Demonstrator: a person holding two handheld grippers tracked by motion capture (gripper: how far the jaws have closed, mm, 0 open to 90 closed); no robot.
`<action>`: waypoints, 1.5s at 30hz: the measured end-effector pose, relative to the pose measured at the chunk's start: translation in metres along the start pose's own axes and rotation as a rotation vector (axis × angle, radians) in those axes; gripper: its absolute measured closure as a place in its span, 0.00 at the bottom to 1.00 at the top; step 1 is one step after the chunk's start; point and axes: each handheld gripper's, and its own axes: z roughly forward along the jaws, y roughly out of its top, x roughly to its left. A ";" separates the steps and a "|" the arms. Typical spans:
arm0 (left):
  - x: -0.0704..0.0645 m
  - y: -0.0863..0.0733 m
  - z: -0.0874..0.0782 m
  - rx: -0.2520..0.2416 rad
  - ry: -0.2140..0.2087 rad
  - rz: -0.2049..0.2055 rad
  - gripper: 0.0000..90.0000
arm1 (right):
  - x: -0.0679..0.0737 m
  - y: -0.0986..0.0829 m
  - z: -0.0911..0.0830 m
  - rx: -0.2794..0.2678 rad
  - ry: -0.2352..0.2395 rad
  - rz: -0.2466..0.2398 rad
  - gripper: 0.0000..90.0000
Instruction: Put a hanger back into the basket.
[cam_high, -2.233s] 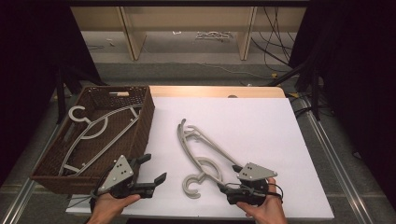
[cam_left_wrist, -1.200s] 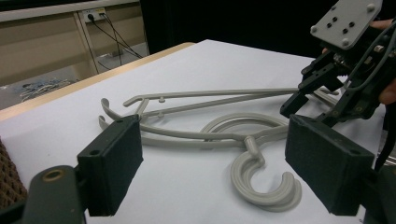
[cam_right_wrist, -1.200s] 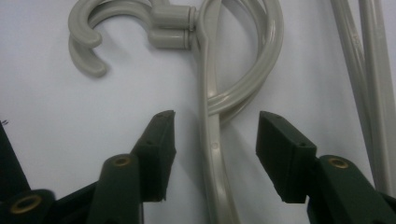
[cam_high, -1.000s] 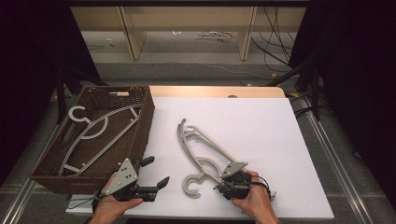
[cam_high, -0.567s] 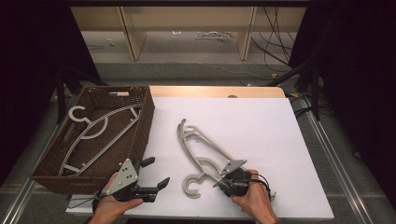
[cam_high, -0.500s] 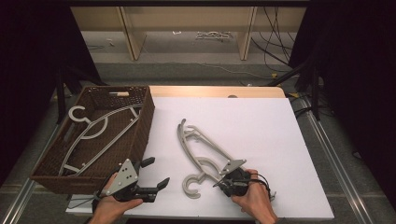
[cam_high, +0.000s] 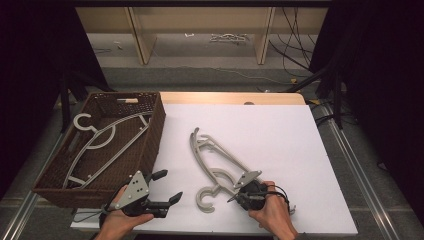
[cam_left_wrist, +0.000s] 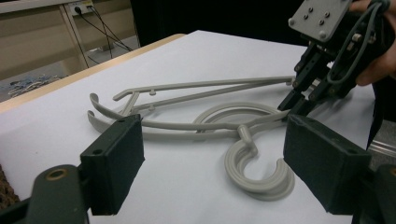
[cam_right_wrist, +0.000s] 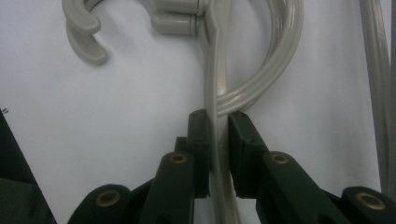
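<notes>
Two grey plastic hangers (cam_high: 210, 160) lie stacked on the white table (cam_high: 280, 135), hooks (cam_high: 205, 197) toward the front edge. My right gripper (cam_high: 231, 199) is shut on a thin arm of a hanger just beside the hooks. In the right gripper view the jaws (cam_right_wrist: 218, 140) pinch that arm where it meets the curved loop (cam_right_wrist: 280, 60). My left gripper (cam_high: 170, 186) stands open left of the hooks, touching nothing. From the left gripper view, its pads (cam_left_wrist: 114, 168) frame the hangers (cam_left_wrist: 187, 126), with the right gripper (cam_left_wrist: 294, 100) beyond.
A brown wicker basket (cam_high: 150, 145) sits at the table's left edge with a grey hanger (cam_high: 100, 140) lying in it. The white surface stretches bare to the right and back. Shelving and cables stand on the floor behind the table.
My right gripper has moved left to the hanger, rolled onto its side and closed on the hanger's arm. The left gripper shifted only slightly and stays open.
</notes>
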 end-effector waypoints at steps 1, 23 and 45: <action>0.000 0.001 0.000 -0.006 0.001 -0.002 0.22 | 0.000 0.000 0.000 -0.005 -0.001 -0.003 0.89; 0.006 0.005 0.011 0.026 0.015 0.070 0.25 | -0.002 0.000 -0.029 -0.054 -0.001 -0.067 0.91; 0.011 0.012 0.110 0.196 -0.098 0.381 0.38 | -0.007 0.001 -0.060 -0.098 -0.015 -0.141 0.92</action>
